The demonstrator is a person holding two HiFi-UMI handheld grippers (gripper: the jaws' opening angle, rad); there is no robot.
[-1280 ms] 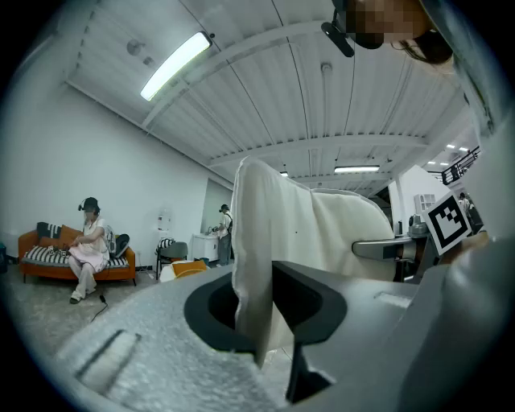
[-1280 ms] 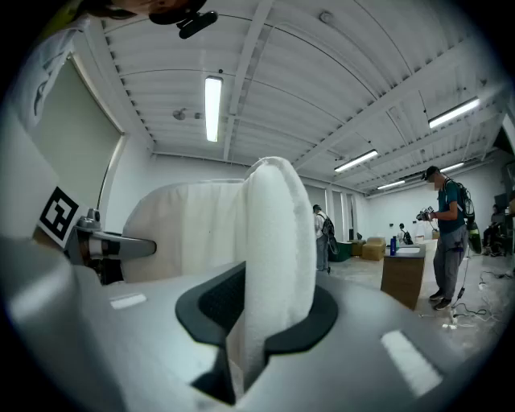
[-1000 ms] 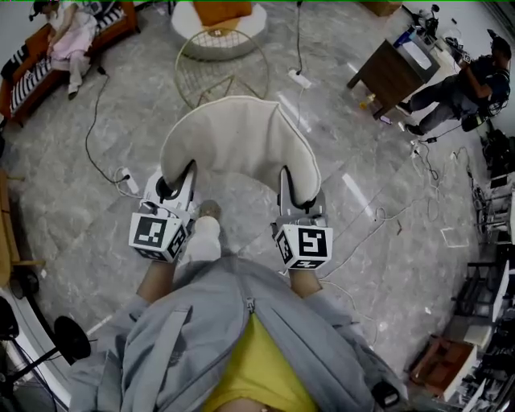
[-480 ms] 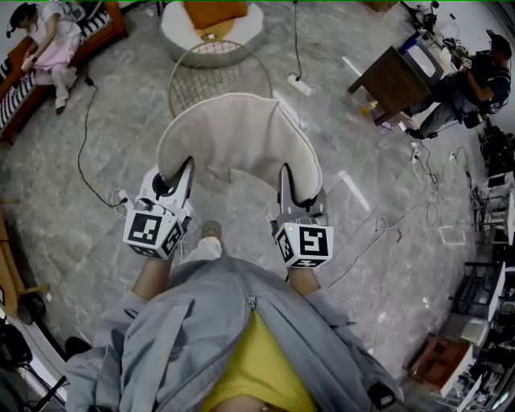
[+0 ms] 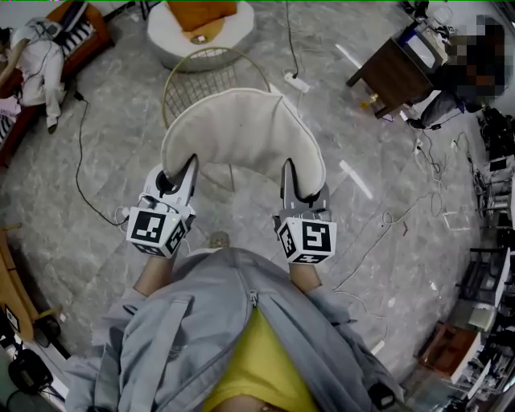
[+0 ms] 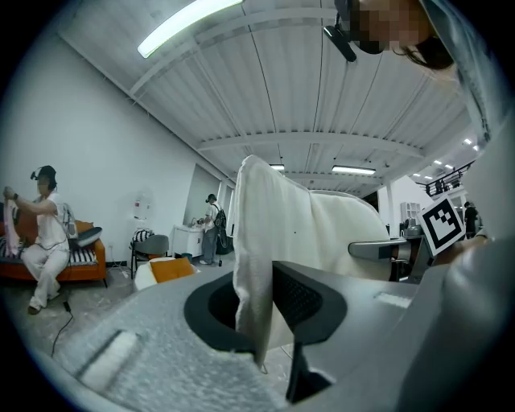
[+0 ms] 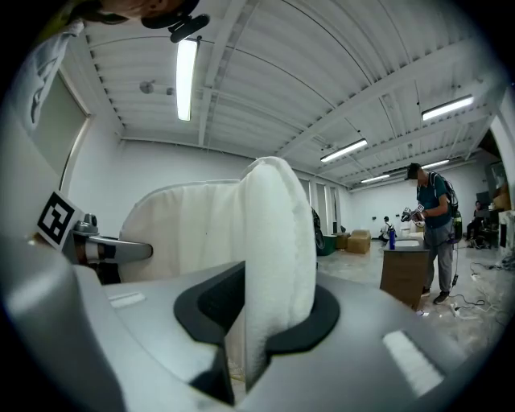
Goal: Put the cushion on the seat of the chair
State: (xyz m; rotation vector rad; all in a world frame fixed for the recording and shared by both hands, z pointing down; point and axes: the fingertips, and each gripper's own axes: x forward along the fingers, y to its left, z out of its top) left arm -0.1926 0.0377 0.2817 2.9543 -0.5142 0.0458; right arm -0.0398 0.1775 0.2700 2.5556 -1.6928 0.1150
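A cream, rounded cushion (image 5: 241, 133) hangs in the air between my two grippers, above the floor. My left gripper (image 5: 171, 183) is shut on its near left edge, and the cushion (image 6: 265, 241) droops as a thin fold between that gripper's jaws. On the near right edge my right gripper (image 5: 302, 190) is shut, with the thick cushion (image 7: 273, 265) rim pinched between its jaws. The gold wire chair (image 5: 211, 76) stands just beyond the cushion; its near part is hidden behind the cushion.
A white round seat with an orange pad (image 5: 199, 20) stands behind the chair. Cables (image 5: 84, 173) trail over the grey marble floor. A dark wooden table (image 5: 392, 76) is at upper right, a person on an orange sofa (image 5: 36, 56) at upper left.
Both grippers have carried the cushion forward toward the wire chair, which now sits closer and partly behind the cushion. The grips are unchanged.
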